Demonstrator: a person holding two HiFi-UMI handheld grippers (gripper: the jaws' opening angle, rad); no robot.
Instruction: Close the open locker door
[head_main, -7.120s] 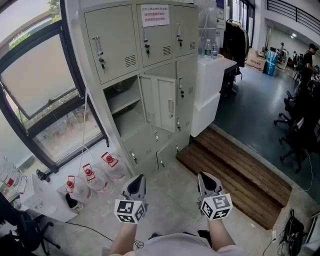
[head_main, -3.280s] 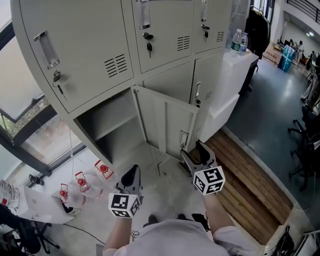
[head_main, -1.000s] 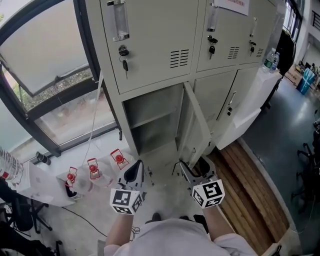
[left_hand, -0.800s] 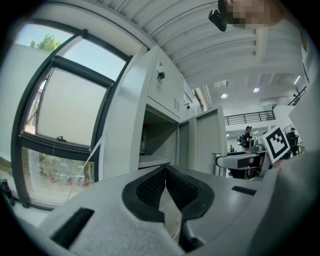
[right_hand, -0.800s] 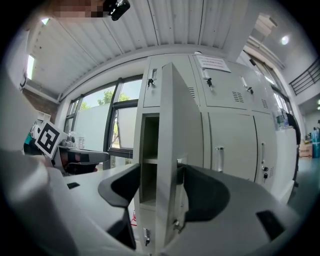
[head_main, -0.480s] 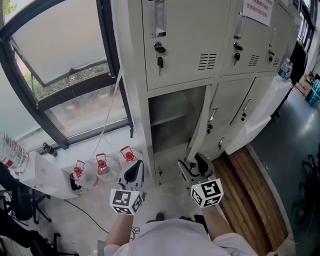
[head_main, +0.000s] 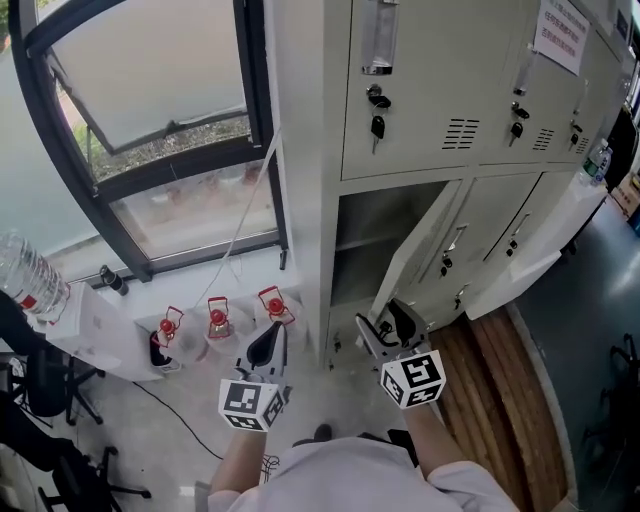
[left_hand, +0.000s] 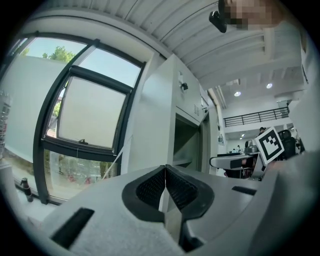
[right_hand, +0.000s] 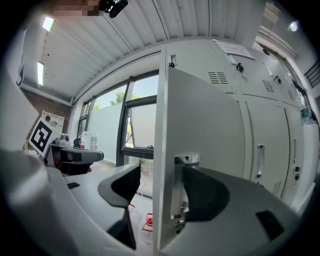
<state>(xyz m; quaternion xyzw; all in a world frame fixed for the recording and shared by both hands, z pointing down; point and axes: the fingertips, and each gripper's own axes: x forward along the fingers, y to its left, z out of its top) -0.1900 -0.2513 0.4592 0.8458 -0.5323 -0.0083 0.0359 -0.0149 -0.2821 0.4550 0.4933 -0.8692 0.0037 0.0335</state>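
The head view looks steeply down from above the person onto the front of the locker bank (head_main: 450, 80), with the left gripper (head_main: 267, 347) and the right gripper (head_main: 385, 325) near its lower edge. The left gripper view sits low, facing upward along its gripper (left_hand: 165, 170) toward the window (left_hand: 90, 120) and the lockers' side. The right gripper view sits close against the open locker door (right_hand: 200, 125), looking up along its edge. All three views share the window and the lockers.
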